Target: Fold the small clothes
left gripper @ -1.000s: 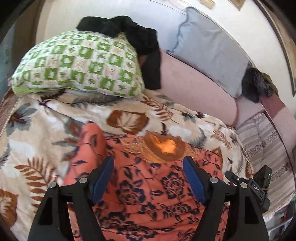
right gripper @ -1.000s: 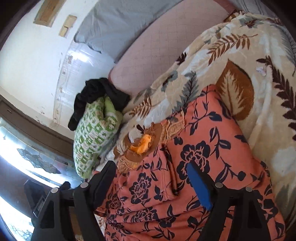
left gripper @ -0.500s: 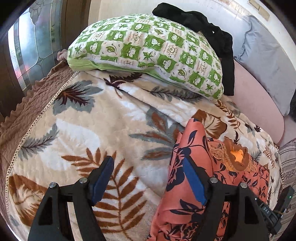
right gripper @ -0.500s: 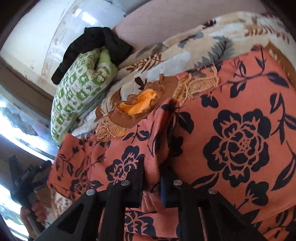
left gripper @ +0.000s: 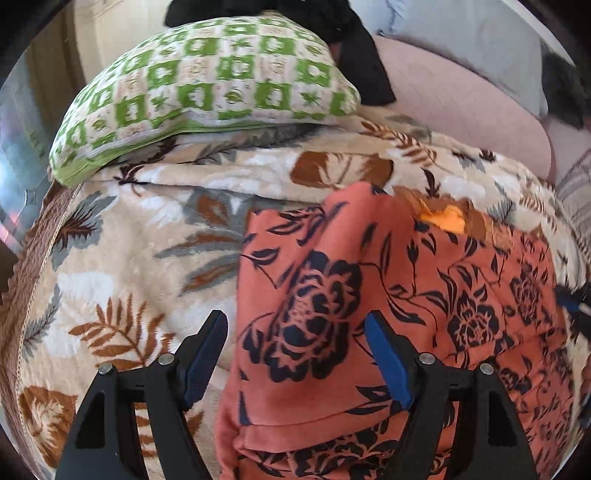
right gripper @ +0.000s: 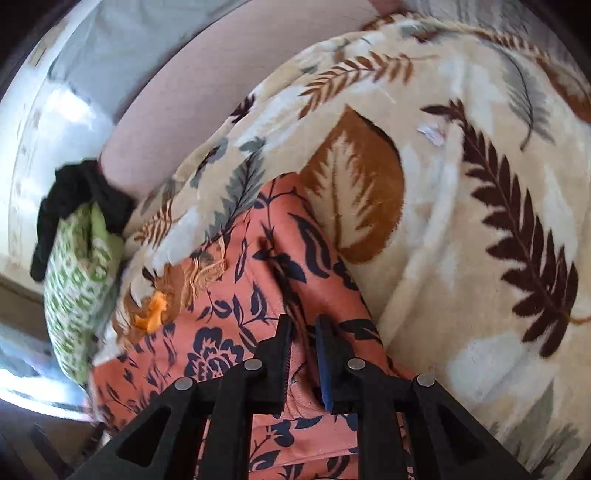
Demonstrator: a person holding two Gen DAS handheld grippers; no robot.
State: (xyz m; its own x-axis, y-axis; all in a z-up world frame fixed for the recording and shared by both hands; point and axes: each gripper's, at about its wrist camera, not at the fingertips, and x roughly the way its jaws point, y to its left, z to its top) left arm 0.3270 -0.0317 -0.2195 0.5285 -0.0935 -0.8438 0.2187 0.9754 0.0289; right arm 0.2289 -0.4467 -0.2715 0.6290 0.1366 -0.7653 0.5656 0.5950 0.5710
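An orange garment with a dark floral print (left gripper: 388, 306) lies on a leaf-patterned blanket (left gripper: 129, 258), with an orange and brown neck patch at its far end. My left gripper (left gripper: 295, 347) is open, its fingers astride the garment's folded left part, just above the cloth. In the right wrist view the same garment (right gripper: 229, 332) lies below a brown leaf print. My right gripper (right gripper: 303, 332) is shut on a raised fold of the garment near its right edge.
A green and white checked pillow (left gripper: 207, 92) lies at the back left with black clothes (left gripper: 354, 48) on it. A pink sofa back (left gripper: 461, 96) and a grey cushion (left gripper: 480, 33) stand behind. The blanket (right gripper: 480, 221) spreads wide to the right.
My left gripper swung back to the right over the garment's left part. My right gripper stays shut on the fold and has pulled it toward the right edge, with the view turned.
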